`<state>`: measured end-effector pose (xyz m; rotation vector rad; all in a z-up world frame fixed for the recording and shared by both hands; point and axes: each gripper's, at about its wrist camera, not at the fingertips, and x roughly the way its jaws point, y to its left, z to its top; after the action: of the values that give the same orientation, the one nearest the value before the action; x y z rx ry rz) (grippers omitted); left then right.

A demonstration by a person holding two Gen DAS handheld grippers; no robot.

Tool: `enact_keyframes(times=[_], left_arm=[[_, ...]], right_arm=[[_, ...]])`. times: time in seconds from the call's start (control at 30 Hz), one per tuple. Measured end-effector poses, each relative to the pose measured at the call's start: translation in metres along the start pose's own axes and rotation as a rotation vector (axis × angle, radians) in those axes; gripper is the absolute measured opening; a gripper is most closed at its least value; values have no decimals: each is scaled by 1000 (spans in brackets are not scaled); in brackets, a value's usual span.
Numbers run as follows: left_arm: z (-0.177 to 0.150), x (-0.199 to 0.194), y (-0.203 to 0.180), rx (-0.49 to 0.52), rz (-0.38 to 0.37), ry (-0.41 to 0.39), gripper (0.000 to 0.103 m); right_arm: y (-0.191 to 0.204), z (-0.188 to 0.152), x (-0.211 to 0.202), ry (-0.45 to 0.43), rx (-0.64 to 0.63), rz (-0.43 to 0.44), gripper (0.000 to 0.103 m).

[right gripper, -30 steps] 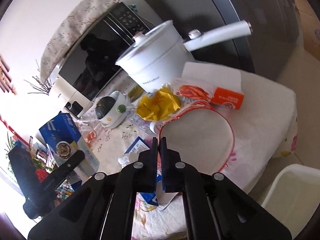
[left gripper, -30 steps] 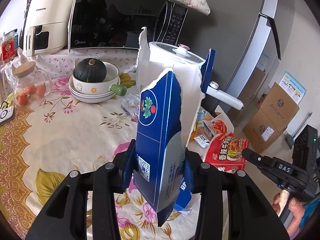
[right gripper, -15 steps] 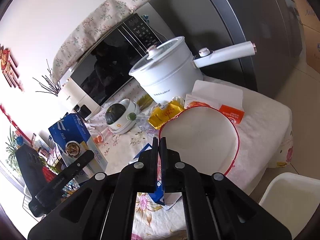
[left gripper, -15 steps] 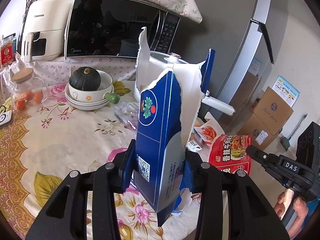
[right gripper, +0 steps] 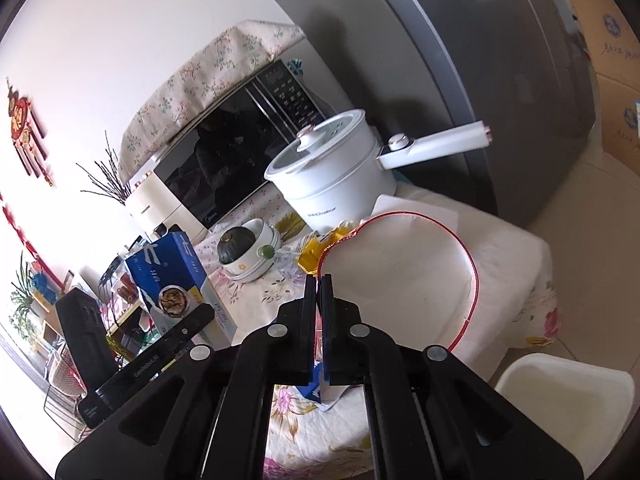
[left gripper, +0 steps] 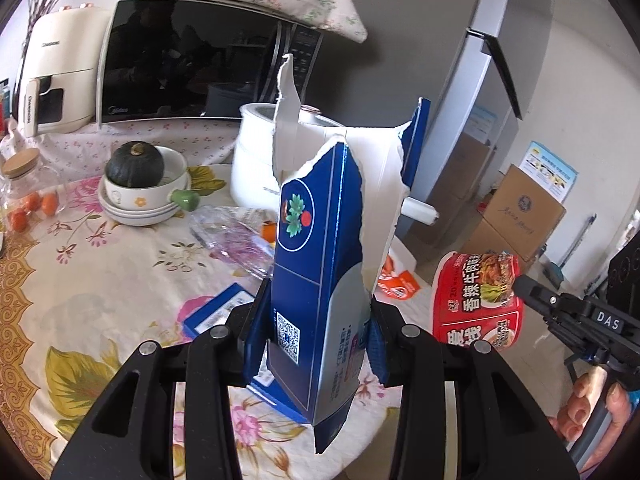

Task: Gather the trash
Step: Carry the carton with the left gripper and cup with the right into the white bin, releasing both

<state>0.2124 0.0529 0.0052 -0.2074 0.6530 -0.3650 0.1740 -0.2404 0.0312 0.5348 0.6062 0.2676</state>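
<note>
Both your tools are loaded with trash above the bench [left gripper: 92,280].

Your left tool [left gripper: 316,320] is clamped on the torn blue carton [left gripper: 316,280], held upright at 12 o'clock. Your right tool [right gripper: 319,284] pinches the rim of the red noodle cup [right gripper: 400,264], its white interior facing you; a white bin [right gripper: 560,400] sits at 4 o'clock.

Torn blue carton [left gripper: 320,280] upright; red-rimmed noodle cup [left gripper: 478,300] raised, tilted.
</note>
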Motion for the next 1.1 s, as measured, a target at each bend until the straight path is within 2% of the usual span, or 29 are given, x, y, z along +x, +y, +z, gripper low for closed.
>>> enact_keyframes(times=[0.4, 0.67, 0.77, 0.9, 1.03, 1.1], left_arm=[[-13, 14, -48, 61, -104, 42, 41], [-29, 22, -86, 116, -173, 79, 41], [-39, 26, -103, 145, -198, 103, 41], [-58, 36, -123, 181, -226, 157, 41], [-85, 55, -145, 207, -270, 264, 41], [-99, 62, -153, 222, -282, 310, 41]], right_arm=[[-36, -7, -65, -61, 21, -110, 1], [-74, -42, -100, -33, 70, -228, 1], [-96, -69, -108, 21, 116, -273, 1], [-127, -106, -95, 168, 176, -336, 2], [-157, -133, -73, 349, 247, -374, 5], [-166, -142, -75, 369, 270, -402, 10]])
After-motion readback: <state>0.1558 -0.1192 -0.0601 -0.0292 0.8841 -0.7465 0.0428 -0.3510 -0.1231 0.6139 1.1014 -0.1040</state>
